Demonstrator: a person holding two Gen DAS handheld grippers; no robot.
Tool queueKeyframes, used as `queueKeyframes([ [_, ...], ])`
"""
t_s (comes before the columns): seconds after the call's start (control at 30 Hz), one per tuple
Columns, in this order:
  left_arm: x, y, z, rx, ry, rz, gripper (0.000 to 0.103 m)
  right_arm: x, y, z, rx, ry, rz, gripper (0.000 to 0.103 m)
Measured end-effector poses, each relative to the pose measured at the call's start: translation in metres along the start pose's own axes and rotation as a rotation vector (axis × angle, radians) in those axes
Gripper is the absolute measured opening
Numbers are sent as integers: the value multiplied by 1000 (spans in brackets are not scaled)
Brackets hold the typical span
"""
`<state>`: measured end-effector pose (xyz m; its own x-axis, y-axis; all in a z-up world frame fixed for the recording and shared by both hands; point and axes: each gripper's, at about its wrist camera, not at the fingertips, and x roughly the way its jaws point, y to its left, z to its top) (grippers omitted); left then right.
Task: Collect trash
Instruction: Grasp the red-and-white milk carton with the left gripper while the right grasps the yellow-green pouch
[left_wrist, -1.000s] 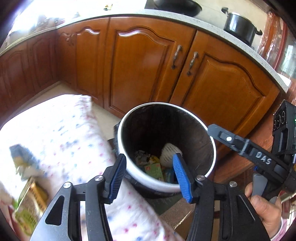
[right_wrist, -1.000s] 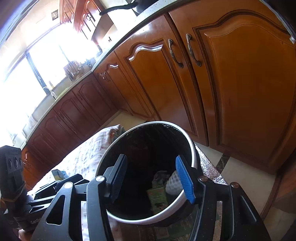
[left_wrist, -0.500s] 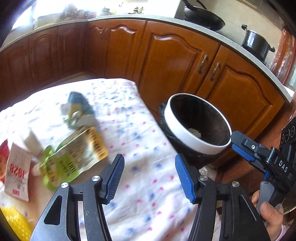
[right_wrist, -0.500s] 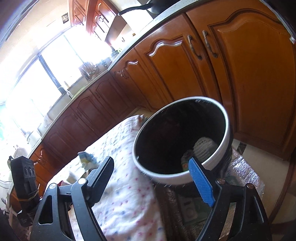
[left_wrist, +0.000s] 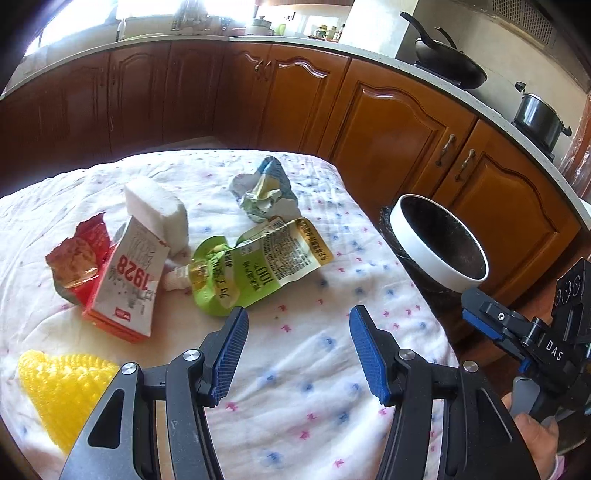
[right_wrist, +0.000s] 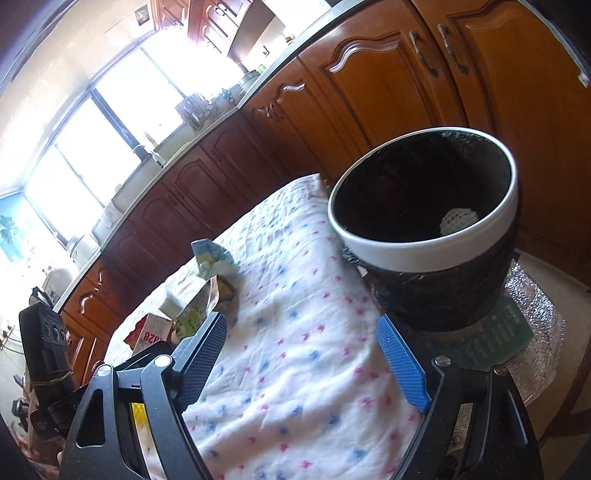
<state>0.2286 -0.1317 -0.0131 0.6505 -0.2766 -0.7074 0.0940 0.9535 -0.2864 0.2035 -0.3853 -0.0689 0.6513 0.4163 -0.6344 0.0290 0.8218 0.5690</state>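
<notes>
Left claw (left_wrist: 295, 354): angled down over the cloth-covered tabletop (left_wrist: 314, 387), jaws parted, empty. Right claw (right_wrist: 303, 354): tilted down beside the bin (right_wrist: 424, 236), jaws just widened, empty. Trash on tabletop: carton (left_wrist: 129, 284) marked "1928"; green pouch (left_wrist: 258, 266) marked "100"; crumpled wrapper (left_wrist: 264, 192). Right claw body reads "DAS".

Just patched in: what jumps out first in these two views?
A heap of wrappers on the dotted cloth: a green pouch in the middle, a red-and-white 1928 carton to its left. The white-rimmed bin stands off the cloth's right edge. Both grippers, left and right, hang open, empty.
</notes>
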Motion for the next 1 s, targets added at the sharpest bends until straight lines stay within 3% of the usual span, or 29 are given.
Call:
queueKeyframes([
  [0.57, -32, 58, 5, -63, -67, 118, 57, 46, 57, -8, -99, 84, 88, 85],
  [0.73, -26, 67, 11, -49, -50, 145, 57, 71, 70, -5, -96, 128, 135, 84],
  [0.87, -20, 70, 19, -15, -51, 181, 57, 95, 74, -5, -72, 178, 151, 74],
  [1.0, -7, 66, 25, 61, -15, 242, 57, 116, 77, -5, -43, 223, 157, 72],
])
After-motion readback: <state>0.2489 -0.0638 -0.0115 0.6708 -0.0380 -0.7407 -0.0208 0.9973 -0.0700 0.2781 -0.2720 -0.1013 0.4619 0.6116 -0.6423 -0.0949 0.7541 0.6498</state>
